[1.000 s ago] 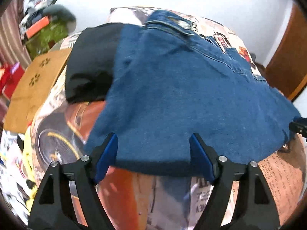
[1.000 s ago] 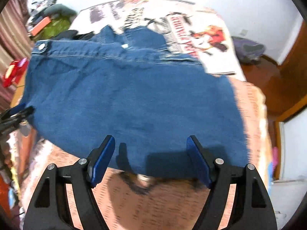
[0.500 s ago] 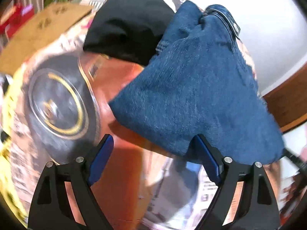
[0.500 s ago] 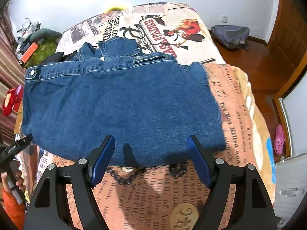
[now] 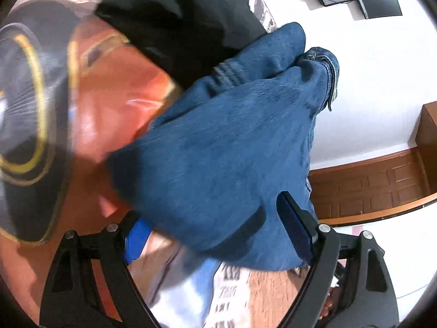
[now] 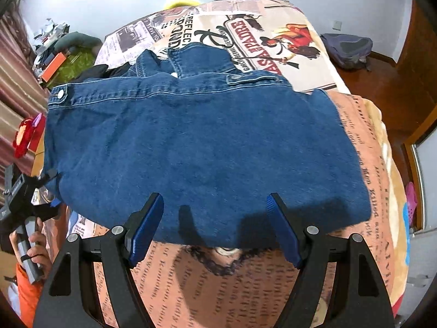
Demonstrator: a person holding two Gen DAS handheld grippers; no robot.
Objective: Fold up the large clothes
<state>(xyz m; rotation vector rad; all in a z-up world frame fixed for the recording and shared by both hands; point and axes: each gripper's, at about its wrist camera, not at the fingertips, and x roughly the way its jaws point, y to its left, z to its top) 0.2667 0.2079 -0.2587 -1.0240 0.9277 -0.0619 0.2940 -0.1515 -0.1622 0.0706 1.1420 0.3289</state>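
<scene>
A folded blue denim garment (image 6: 196,147) lies flat on the printed bedspread (image 6: 363,142). My right gripper (image 6: 215,232) is open and empty, just above the garment's near edge. My left gripper (image 5: 215,229) is open at the garment's left corner, and the denim (image 5: 229,153) fills the space between its jaws; the view is blurred. The left gripper also shows in the right wrist view (image 6: 52,205), at the left corner of the denim, held by a hand. A black garment (image 5: 180,24) lies beyond the denim.
A backpack (image 6: 347,46) sits on the wooden floor at the right of the bed. Clutter and a green bag (image 6: 73,63) lie at the far left. A wooden door (image 5: 377,180) and white wall are behind the bed.
The left gripper has swung round to the garment's left corner and tilted, so the denim now sits between its jaws. The right gripper pulled back and rose a little, staying open.
</scene>
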